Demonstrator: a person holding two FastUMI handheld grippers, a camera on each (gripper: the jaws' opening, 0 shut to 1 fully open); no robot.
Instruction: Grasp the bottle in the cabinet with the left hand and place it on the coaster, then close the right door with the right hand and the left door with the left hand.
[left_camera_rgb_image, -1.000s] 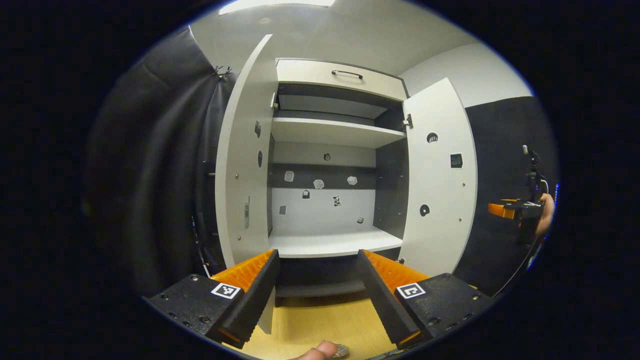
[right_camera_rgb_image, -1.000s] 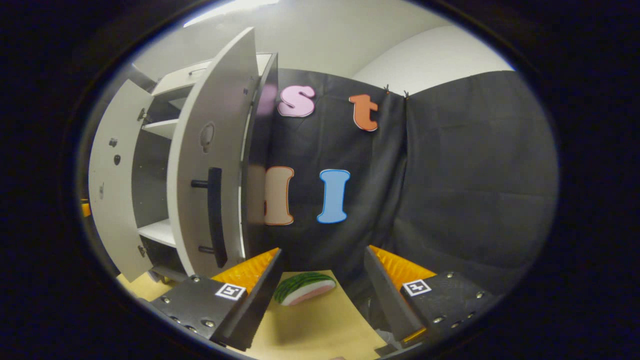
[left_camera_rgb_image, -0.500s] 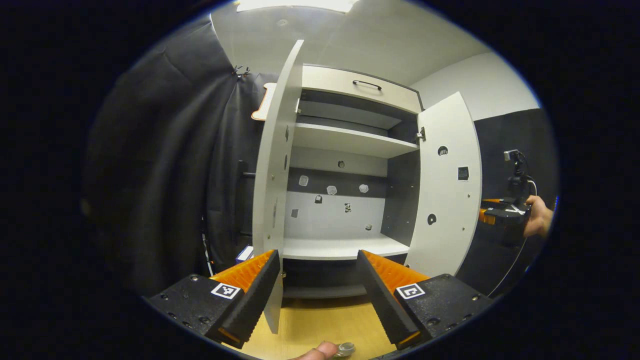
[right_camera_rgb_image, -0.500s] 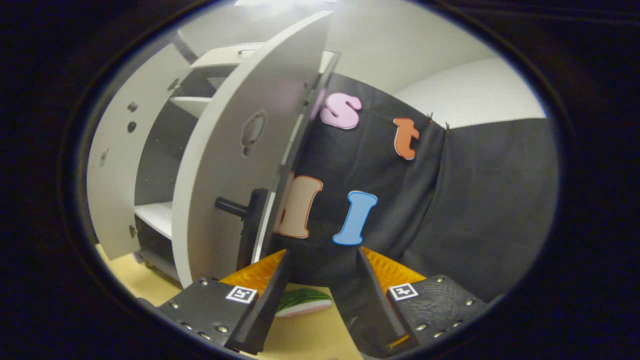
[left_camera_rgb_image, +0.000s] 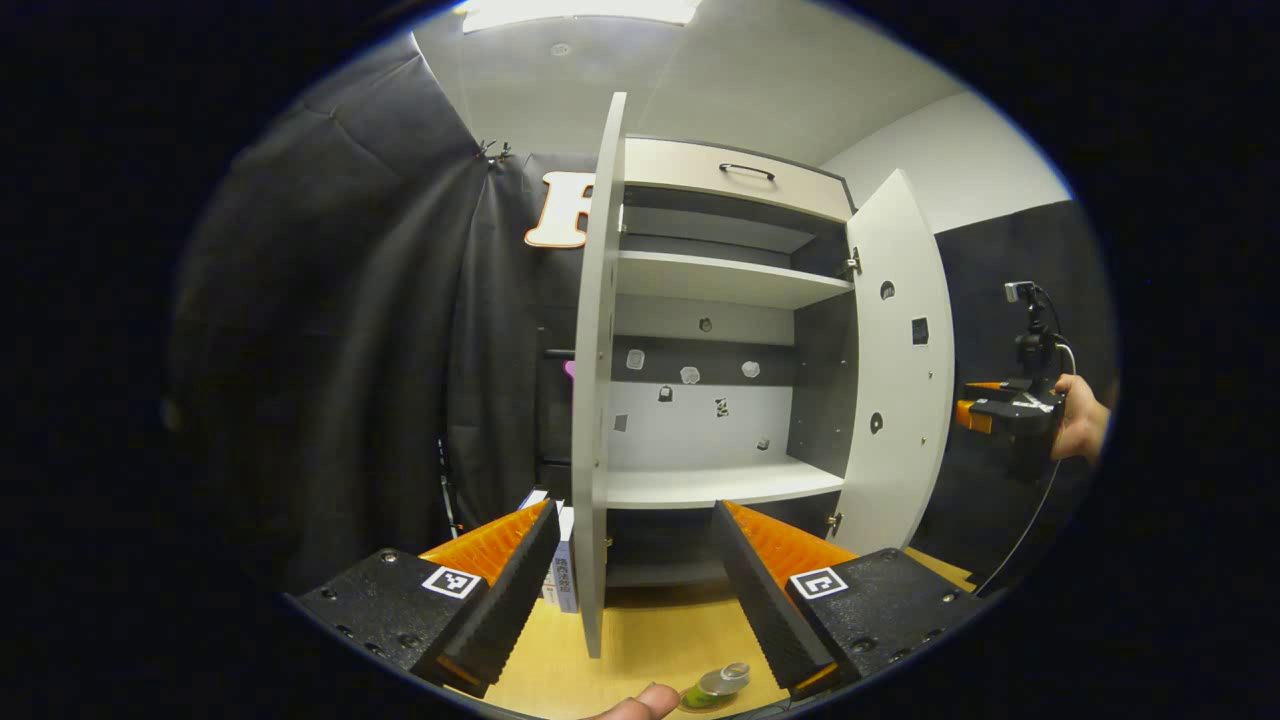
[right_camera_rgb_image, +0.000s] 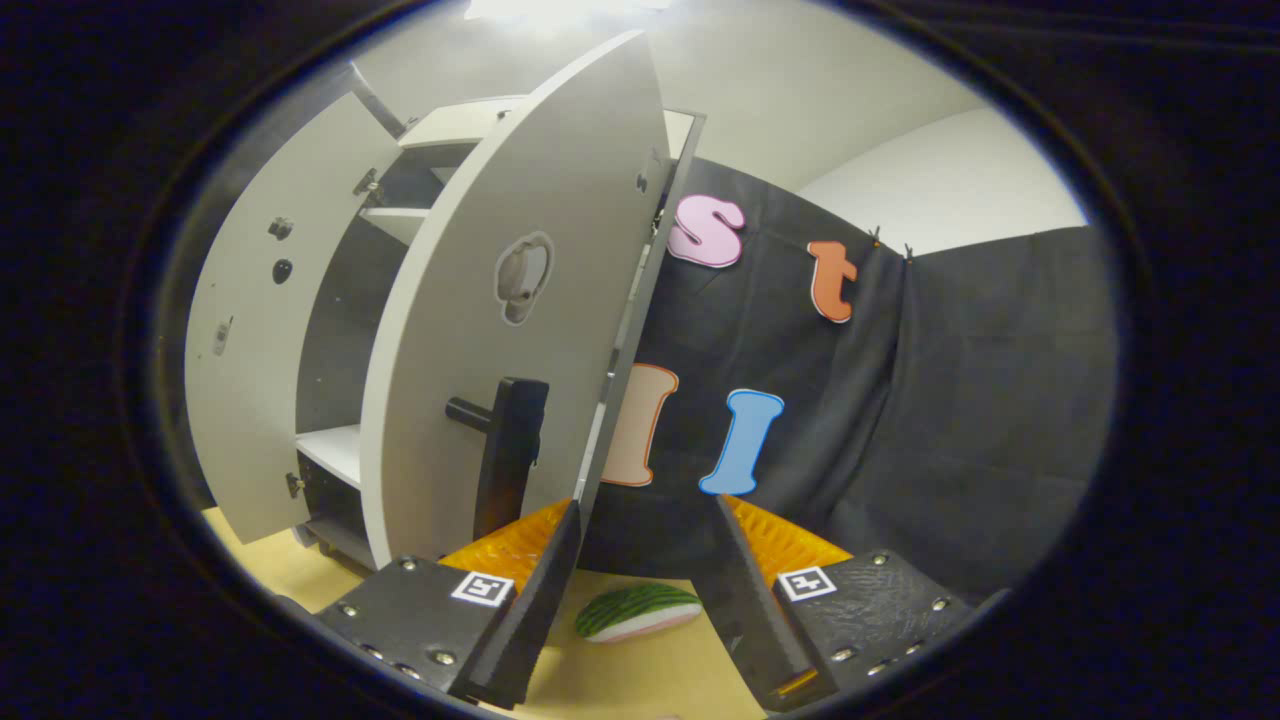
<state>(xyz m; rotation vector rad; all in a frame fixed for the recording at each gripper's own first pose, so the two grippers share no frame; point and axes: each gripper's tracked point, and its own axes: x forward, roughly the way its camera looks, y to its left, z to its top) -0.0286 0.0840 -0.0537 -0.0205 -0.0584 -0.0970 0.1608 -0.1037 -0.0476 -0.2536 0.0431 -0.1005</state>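
On the wooden tabletop (left_camera_rgb_image: 640, 640) the white cabinet (left_camera_rgb_image: 715, 400) stands with both doors open. The bottle (left_camera_rgb_image: 718, 687) stands upright at the view's bottom edge, cap up. Left tongs (left_camera_rgb_image: 632, 590) and right tongs (right_camera_rgb_image: 645, 600) spread, holding nothing.

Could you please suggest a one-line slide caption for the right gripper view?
Open right gripper beside the cabinet's open right door and its black handle, a watermelon slice on the table.
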